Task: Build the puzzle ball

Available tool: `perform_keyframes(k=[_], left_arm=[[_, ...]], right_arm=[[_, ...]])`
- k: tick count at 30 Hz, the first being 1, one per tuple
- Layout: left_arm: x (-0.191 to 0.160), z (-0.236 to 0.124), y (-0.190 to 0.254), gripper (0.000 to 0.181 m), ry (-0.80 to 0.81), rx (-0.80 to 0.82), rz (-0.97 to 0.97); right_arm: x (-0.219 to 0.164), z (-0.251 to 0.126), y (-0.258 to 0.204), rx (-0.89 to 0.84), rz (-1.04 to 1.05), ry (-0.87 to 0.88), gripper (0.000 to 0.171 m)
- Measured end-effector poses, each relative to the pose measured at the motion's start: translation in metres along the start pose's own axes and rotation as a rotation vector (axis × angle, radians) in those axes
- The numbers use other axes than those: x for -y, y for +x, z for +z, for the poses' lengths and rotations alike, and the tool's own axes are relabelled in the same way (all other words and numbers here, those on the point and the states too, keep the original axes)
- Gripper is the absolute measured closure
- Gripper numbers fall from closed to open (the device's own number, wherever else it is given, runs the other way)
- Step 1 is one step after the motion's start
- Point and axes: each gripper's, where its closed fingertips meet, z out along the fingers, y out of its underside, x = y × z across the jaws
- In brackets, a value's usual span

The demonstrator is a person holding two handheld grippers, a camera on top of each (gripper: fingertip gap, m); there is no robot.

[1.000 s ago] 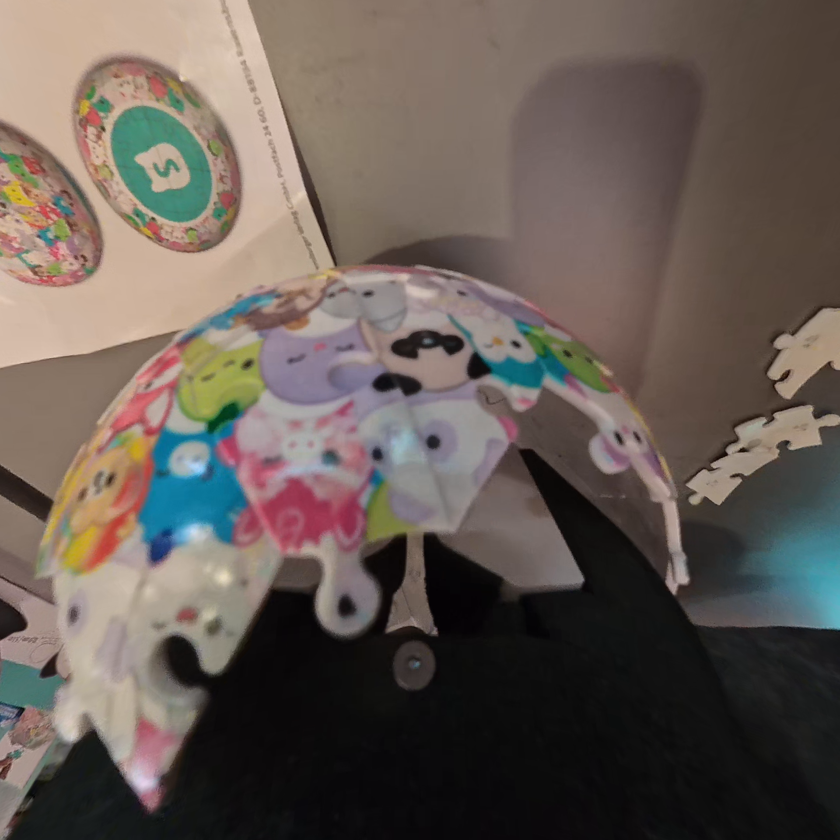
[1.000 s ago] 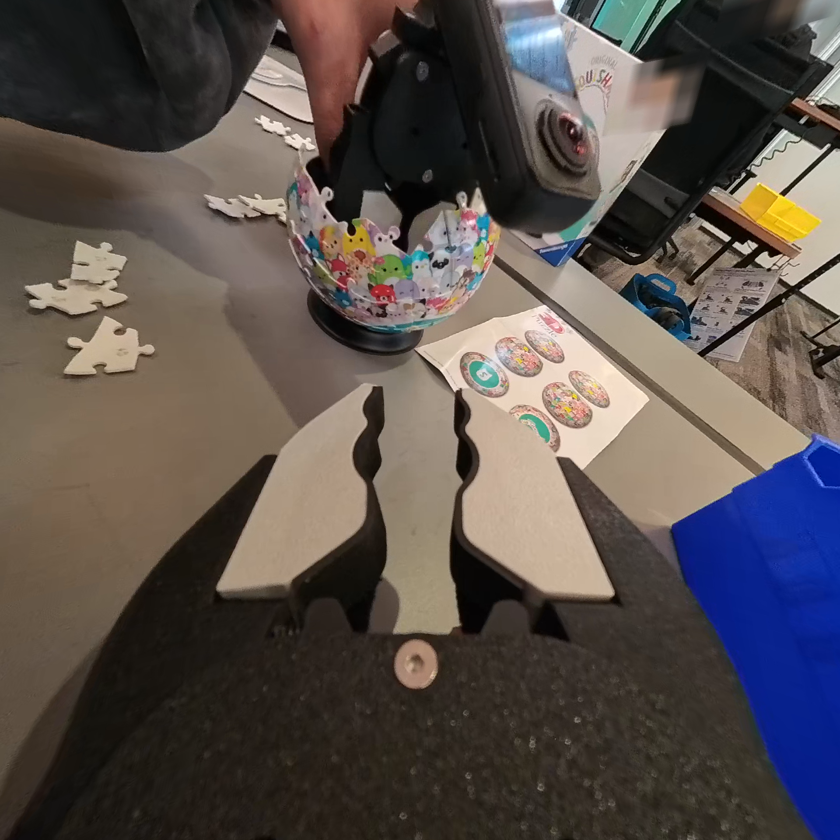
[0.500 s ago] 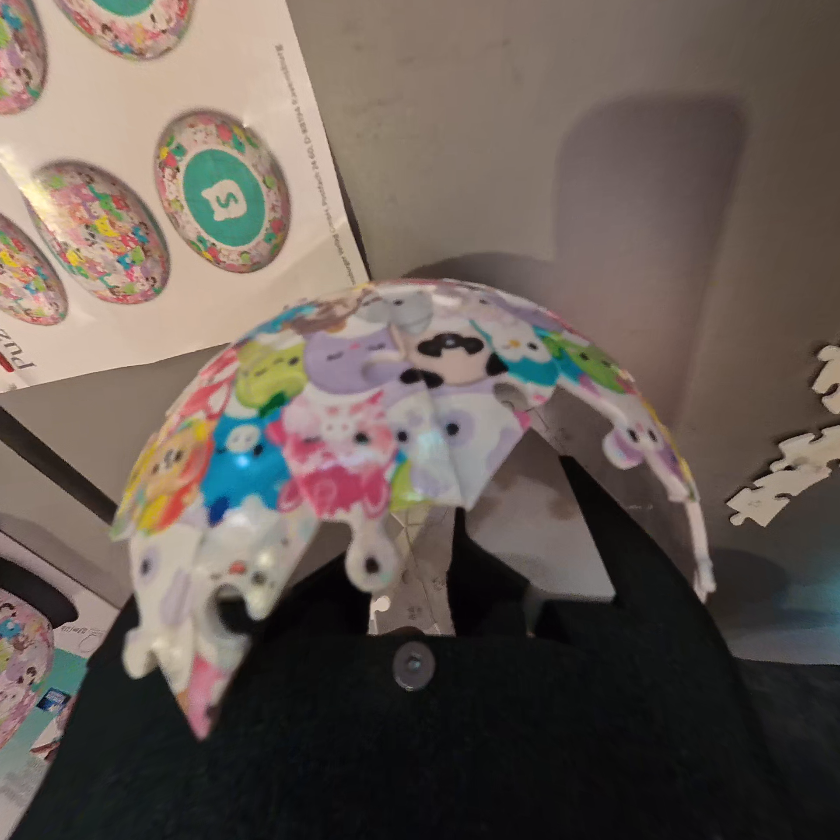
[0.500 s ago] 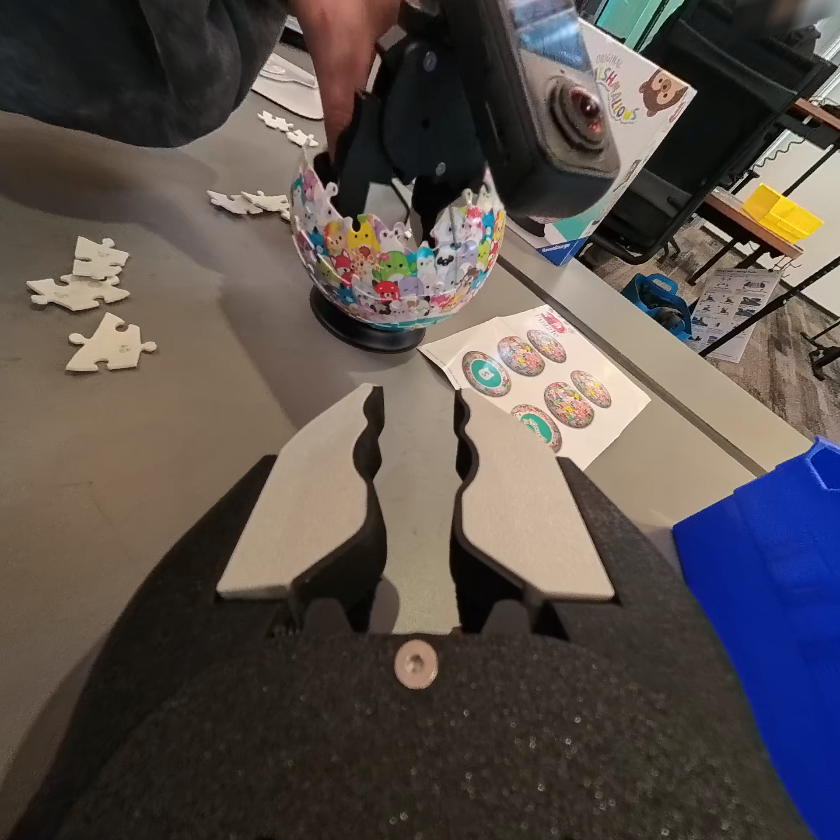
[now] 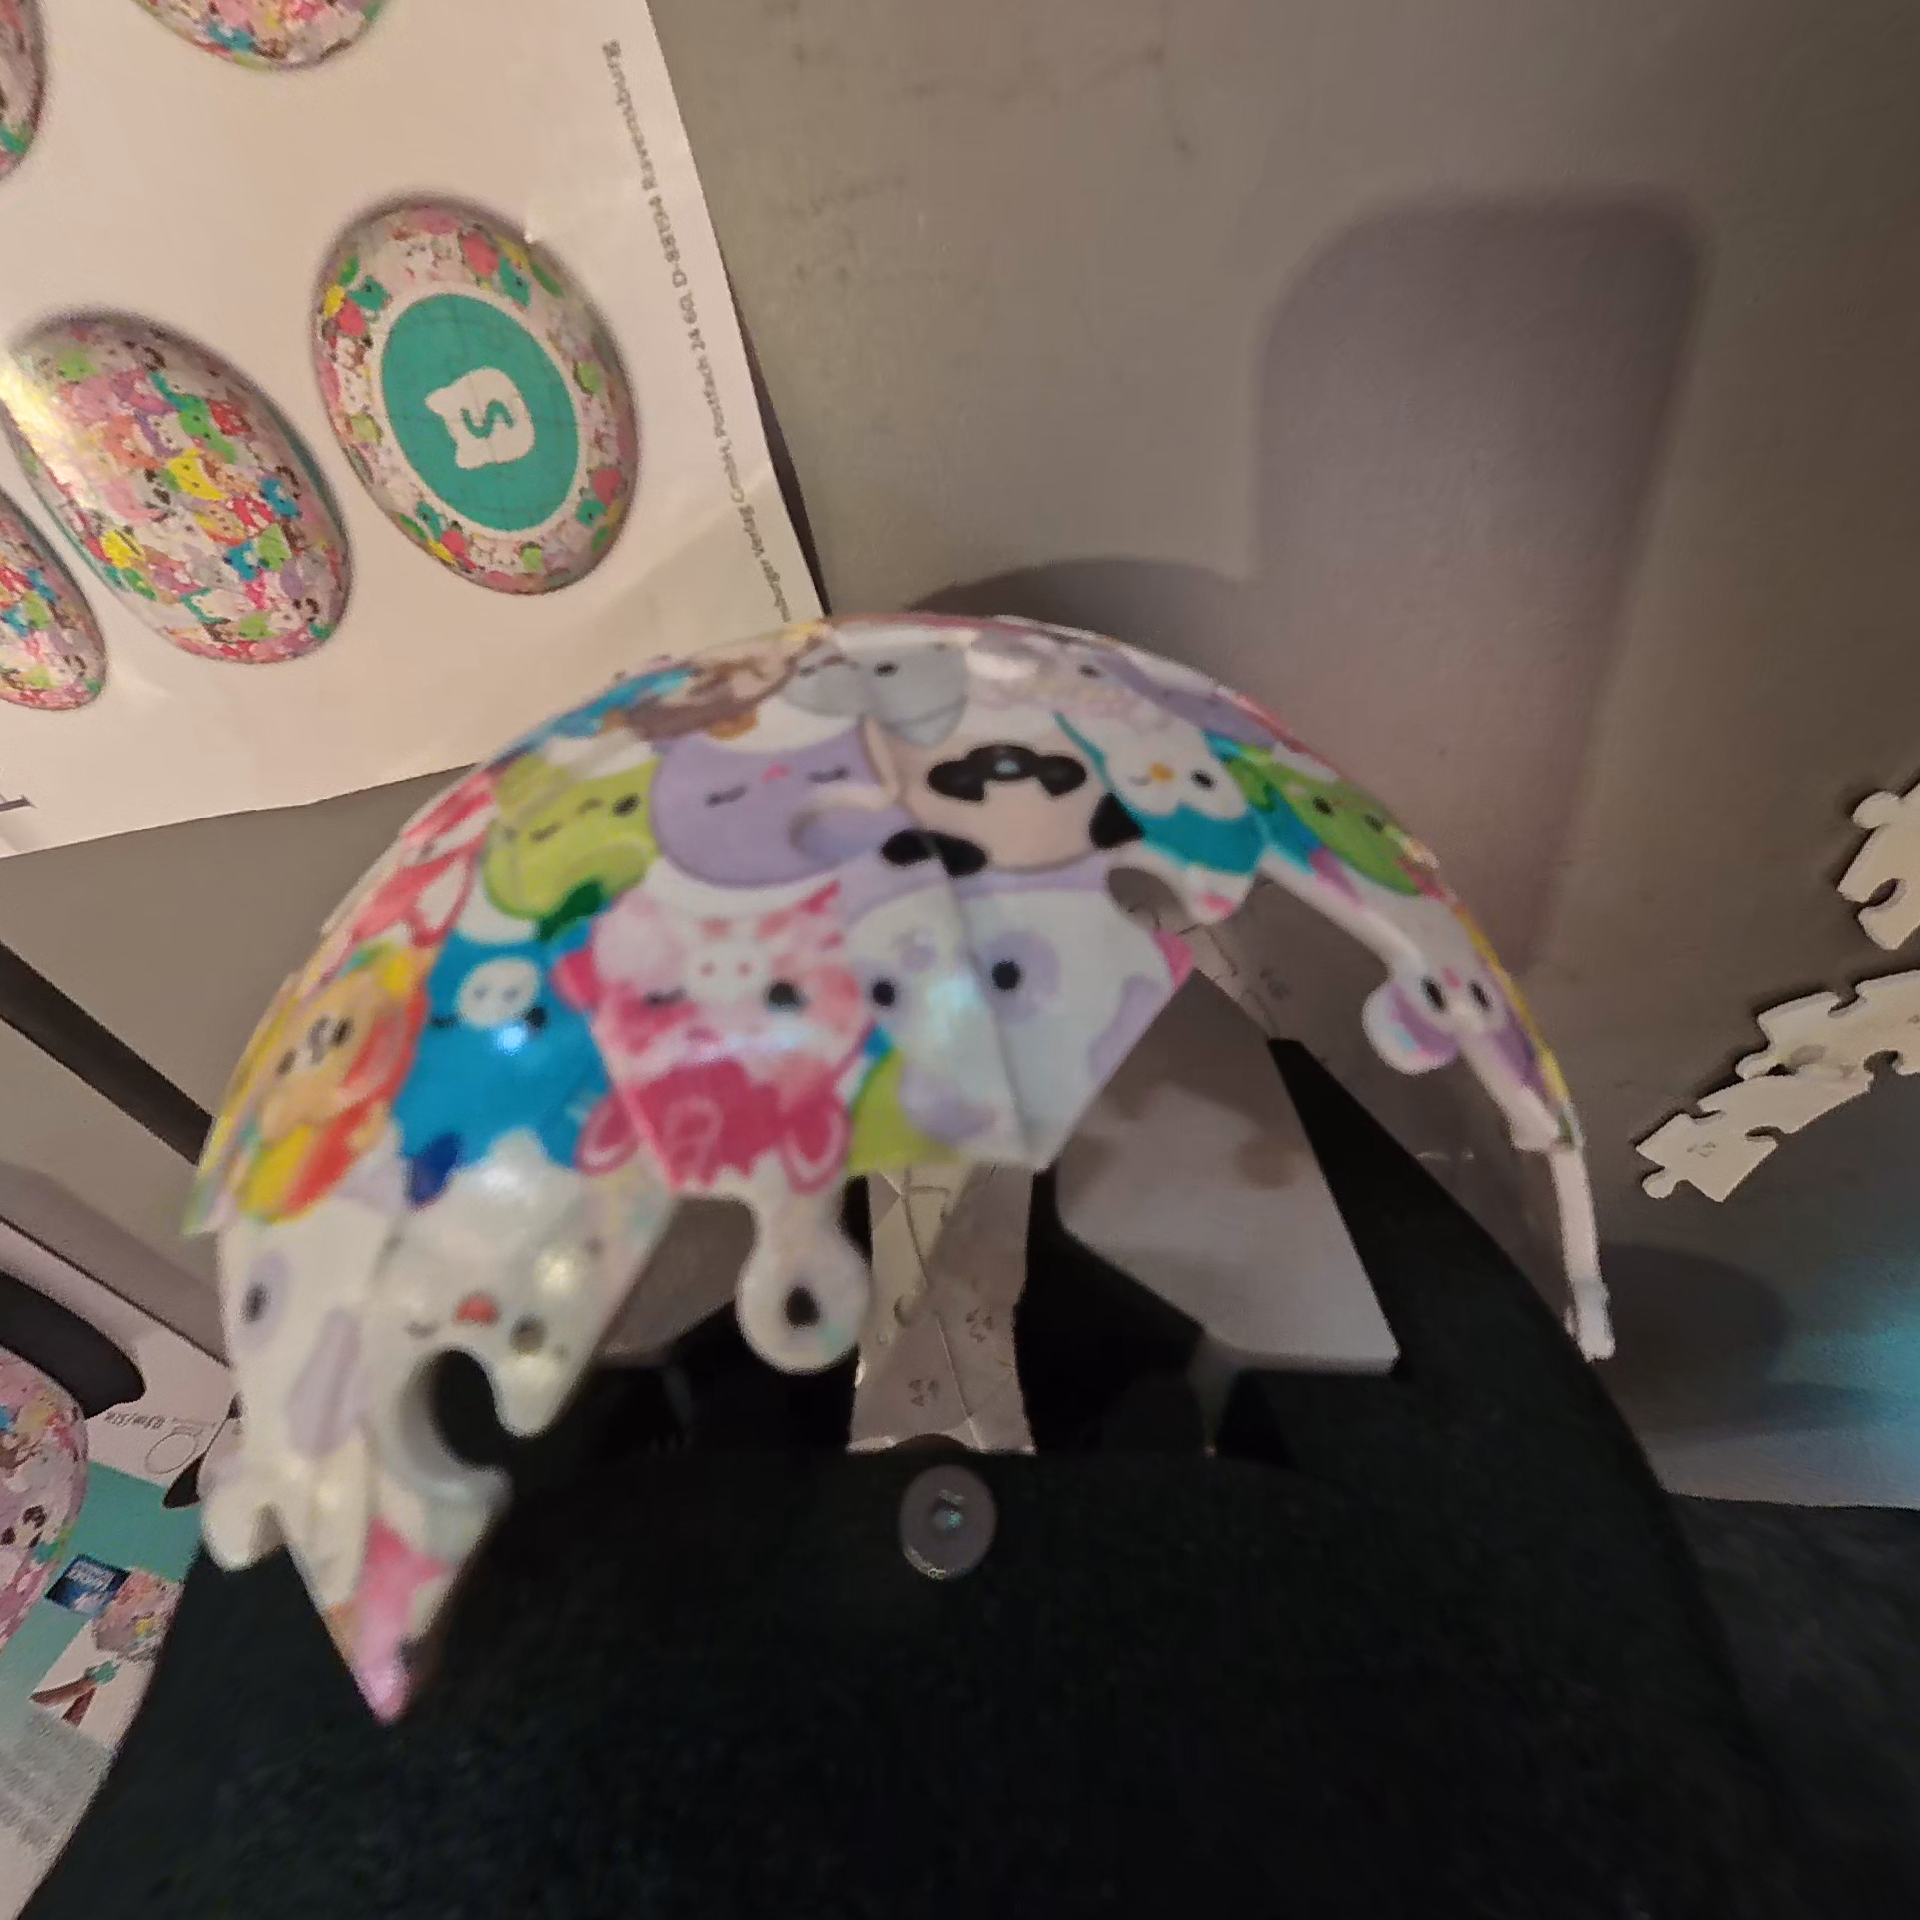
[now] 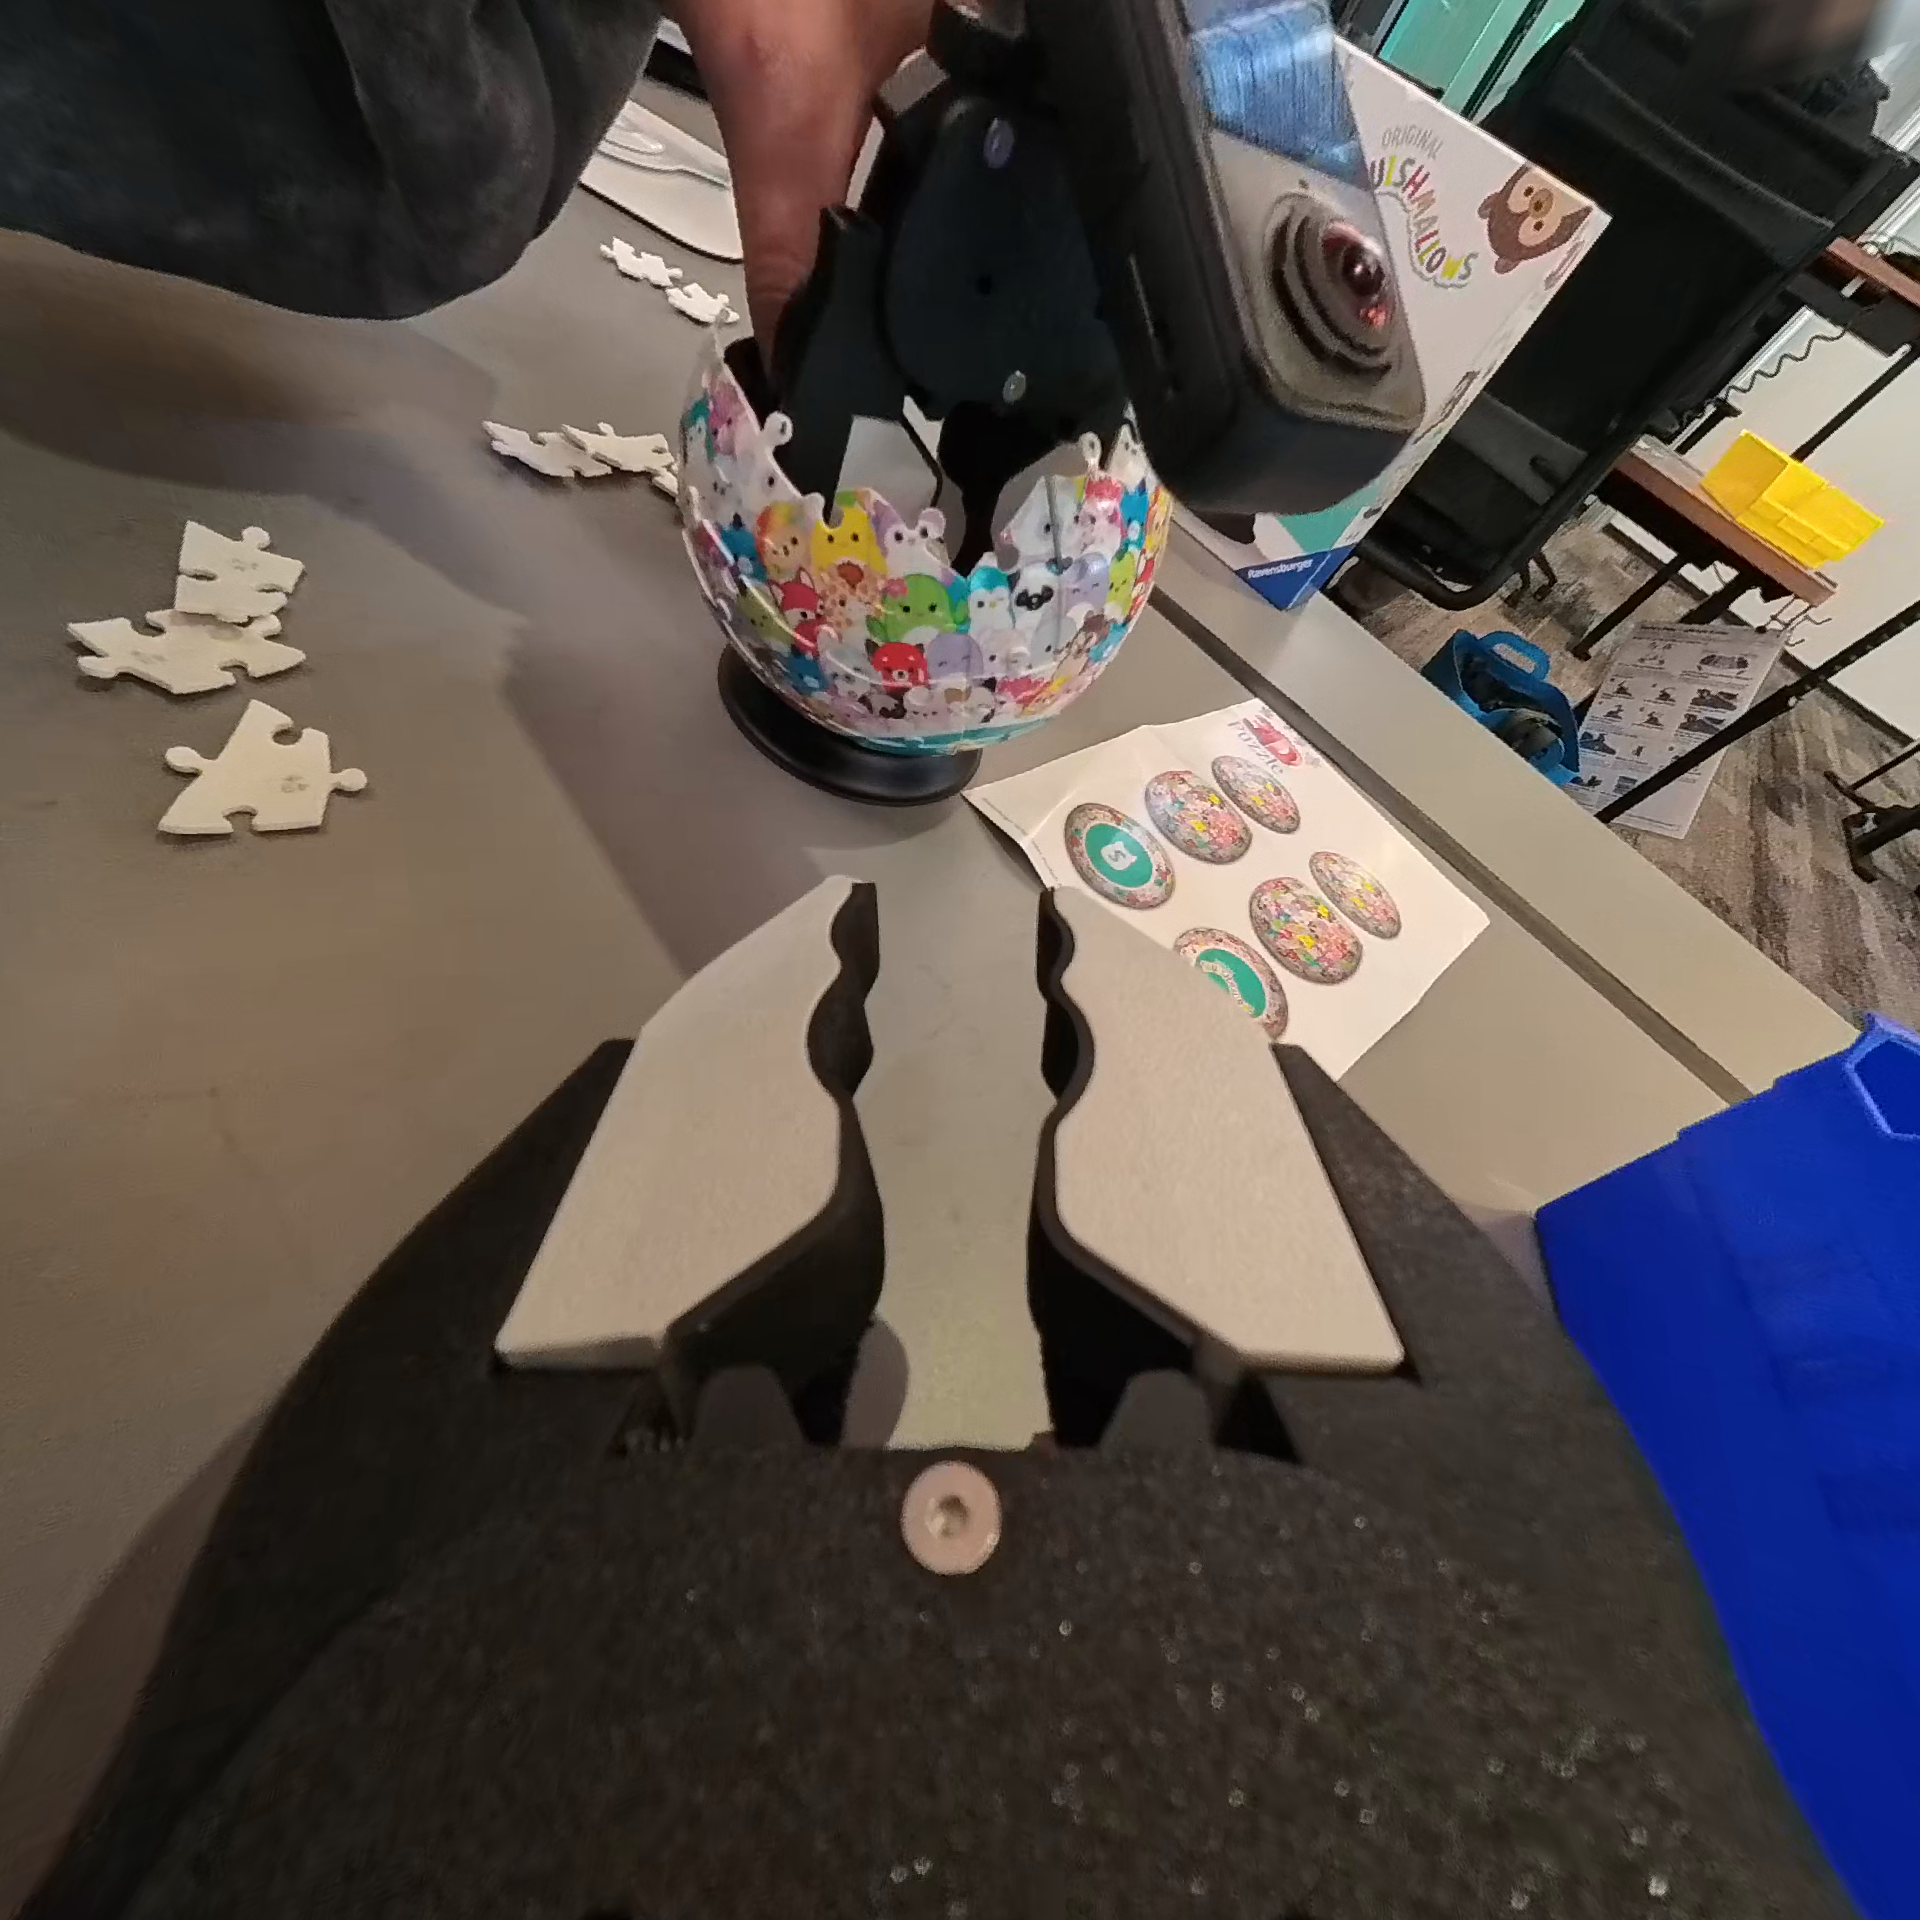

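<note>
The puzzle ball (image 6: 914, 623) is a colourful open half shell with a jagged rim, standing on a black stand (image 6: 852, 769) on the grey table. My left gripper (image 6: 904, 499), held by a person's hand, reaches down into the ball's open top. In the left wrist view the shell (image 5: 727, 987) fills the middle and hides one finger. The other black finger (image 5: 1340, 1174) shows behind the rim, and the tips are hidden. My right gripper (image 6: 954, 914) is open and empty, low over the table, well short of the ball.
Loose white pieces lie face down at the left (image 6: 197, 644) and behind the ball (image 6: 582, 447), some also in the left wrist view (image 5: 1787, 1081). An instruction sheet (image 6: 1226, 894) lies right of the ball. A blue bin (image 6: 1745, 1351) and the puzzle box (image 6: 1455, 312) stand at the right. Left tips to right tips: about 15 centimeters.
The left gripper has shifted a little over the ball, so the instruction sheet has slid right and down in its view. The right gripper has not moved.
</note>
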Motion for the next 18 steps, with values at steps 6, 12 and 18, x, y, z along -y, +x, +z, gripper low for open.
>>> perform_keyframes(k=[6, 12, 18], left_arm=[[0.001, -0.006, -0.001, 0.181, 0.039, 0.002, 0.000], [0.000, -0.011, -0.007, 0.157, 0.051, 0.017, -0.021], [0.002, -0.003, -0.008, 0.149, 0.035, 0.027, 0.028]], right_arm=[[0.000, 0.001, -0.001, 0.001, -0.002, -0.002, 0.142], [0.000, 0.001, -0.002, 0.004, -0.004, -0.003, 0.142], [-0.001, 0.001, -0.001, 0.002, -0.005, -0.005, 0.142]])
